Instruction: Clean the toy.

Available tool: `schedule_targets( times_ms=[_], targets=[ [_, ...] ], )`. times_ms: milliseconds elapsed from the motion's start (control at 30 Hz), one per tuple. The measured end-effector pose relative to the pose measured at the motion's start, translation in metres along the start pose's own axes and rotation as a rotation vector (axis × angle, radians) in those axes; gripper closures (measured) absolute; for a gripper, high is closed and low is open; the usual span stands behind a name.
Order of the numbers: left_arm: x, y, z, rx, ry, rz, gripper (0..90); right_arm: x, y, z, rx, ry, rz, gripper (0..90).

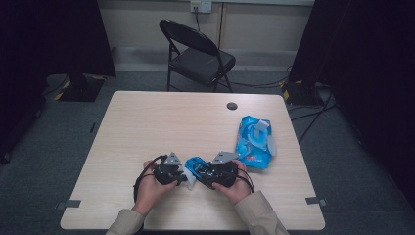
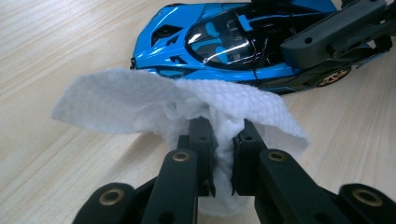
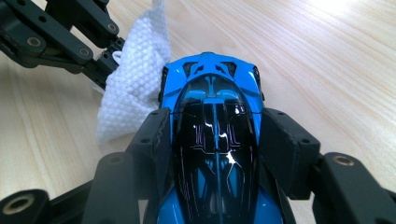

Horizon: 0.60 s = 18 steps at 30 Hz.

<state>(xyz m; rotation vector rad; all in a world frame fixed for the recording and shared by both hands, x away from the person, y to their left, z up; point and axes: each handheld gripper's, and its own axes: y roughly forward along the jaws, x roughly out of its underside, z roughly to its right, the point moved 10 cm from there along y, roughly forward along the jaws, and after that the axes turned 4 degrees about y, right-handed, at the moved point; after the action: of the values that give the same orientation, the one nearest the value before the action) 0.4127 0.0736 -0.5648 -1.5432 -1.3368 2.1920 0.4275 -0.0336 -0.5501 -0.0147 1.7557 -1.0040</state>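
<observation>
Blue die-cast toy car with a glossy black cabin roof [image 3: 215, 140] is seen clamped across its flanks by the jaws of the right gripper [image 3: 215, 135], which are pressed against both sides of the body, its nose pointing away along the jaws. In the high view the toy car [image 1: 199, 167] is found near the front edge of the pale wood-grain table [image 1: 161, 122], between the two hands. A white, dimpled paper wipe [image 2: 187, 105] is pinched in the closed jaws of the left gripper [image 2: 224, 149], its loose folds spread forward and just beside the car's front corner; whether wipe and car are touching cannot be told for certain. In the right gripper view the wipe [image 3: 133, 88] is seen at the car's left front, held by the other gripper. A blue plastic wipe packet with a white flap [image 1: 255, 141] lies on the table to the right, near the right hand [image 1: 235, 188] but apart from it. A black folding chair [image 1: 195, 54] is placed beyond the far edge.
</observation>
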Motion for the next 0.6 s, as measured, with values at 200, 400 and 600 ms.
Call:
schedule_targets(
  times_ms=[200, 400, 600],
  targets=[
    [-0.003, 0.003, 0.01, 0.013, 0.024, -0.007, 81.8, 0.0, 0.0, 0.0, 0.0, -0.001, -0.001, 44.7],
    [-0.005, 0.006, 0.017, 0.022, 0.037, -0.01, 81.8, 0.0, 0.0, 0.0, 0.0, -0.001, 0.001, 44.7],
    [-0.01, 0.013, 0.035, 0.067, 0.047, 0.004, 81.8, 0.0, 0.0, 0.0, 0.002, -0.001, 0.004, 44.7]
  ],
)
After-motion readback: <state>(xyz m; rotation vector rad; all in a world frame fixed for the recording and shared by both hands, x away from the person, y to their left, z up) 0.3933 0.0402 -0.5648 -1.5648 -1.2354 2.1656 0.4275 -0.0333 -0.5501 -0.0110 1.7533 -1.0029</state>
